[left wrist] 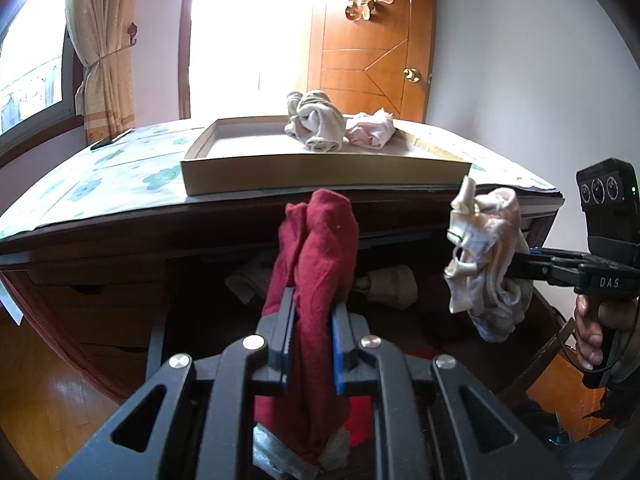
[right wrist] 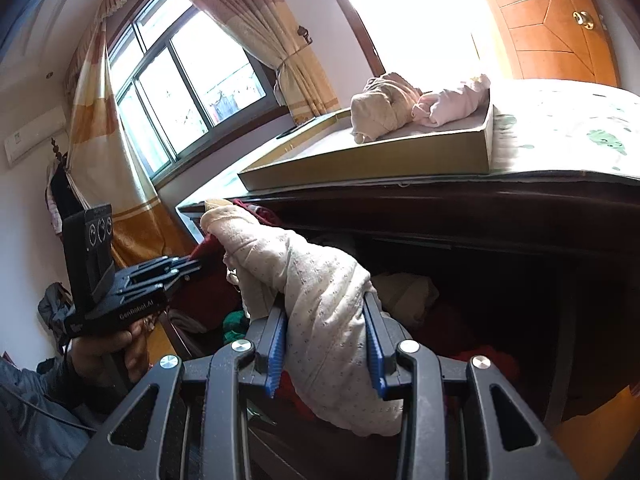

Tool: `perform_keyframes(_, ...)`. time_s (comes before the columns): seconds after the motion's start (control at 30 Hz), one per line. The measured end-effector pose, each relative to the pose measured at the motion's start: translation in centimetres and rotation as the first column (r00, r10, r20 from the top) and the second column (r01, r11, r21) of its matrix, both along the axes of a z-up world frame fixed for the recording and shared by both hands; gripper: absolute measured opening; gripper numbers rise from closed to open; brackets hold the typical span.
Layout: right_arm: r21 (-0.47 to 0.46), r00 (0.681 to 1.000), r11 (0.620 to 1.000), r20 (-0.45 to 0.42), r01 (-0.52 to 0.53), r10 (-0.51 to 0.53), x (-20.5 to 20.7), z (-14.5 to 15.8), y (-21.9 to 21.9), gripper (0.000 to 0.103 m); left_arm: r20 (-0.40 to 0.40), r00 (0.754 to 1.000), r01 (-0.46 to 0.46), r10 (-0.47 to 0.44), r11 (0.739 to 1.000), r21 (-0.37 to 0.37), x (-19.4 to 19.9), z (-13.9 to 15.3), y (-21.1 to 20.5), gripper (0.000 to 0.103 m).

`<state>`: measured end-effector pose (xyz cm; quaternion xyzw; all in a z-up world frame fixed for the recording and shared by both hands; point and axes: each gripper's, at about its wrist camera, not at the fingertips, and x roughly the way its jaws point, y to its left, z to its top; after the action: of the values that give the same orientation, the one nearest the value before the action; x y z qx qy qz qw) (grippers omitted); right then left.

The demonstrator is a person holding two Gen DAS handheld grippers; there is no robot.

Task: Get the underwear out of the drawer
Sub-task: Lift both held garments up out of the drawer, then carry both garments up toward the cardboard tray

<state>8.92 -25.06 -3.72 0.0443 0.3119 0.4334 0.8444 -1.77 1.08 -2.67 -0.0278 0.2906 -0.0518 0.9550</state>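
My left gripper (left wrist: 314, 300) is shut on red underwear (left wrist: 320, 248), held up in front of the open drawer (left wrist: 400, 280). My right gripper (right wrist: 326, 312) is shut on cream dotted underwear (right wrist: 316, 300); it also shows in the left wrist view (left wrist: 486, 256), hanging at the right beside the desk edge. The left gripper shows at the left in the right wrist view (right wrist: 188, 266). On the desk a shallow cardboard tray (left wrist: 320, 174) holds a beige garment (left wrist: 320, 122) and a pink garment (left wrist: 372, 130). More clothes lie in the dark drawer.
The desk top (left wrist: 100, 176) has a green-patterned cover and a dark phone-like object (left wrist: 110, 139) at its far left. A wooden door (left wrist: 372, 40), a window and curtain (left wrist: 104, 48) stand behind. Closed drawers (left wrist: 100, 304) sit at lower left.
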Motion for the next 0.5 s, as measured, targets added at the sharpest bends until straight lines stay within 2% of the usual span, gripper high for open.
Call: perform_keyframes(0.5, 0.068, 1.0, 0.998, 0.023, 0.007, -0.008, -2.0, 1.7, -0.2, 0.037, 0.068, 0.997, 0.021, -0.021, 1.0, -0.012, -1.3, 1.5, -1.2, 0.013)
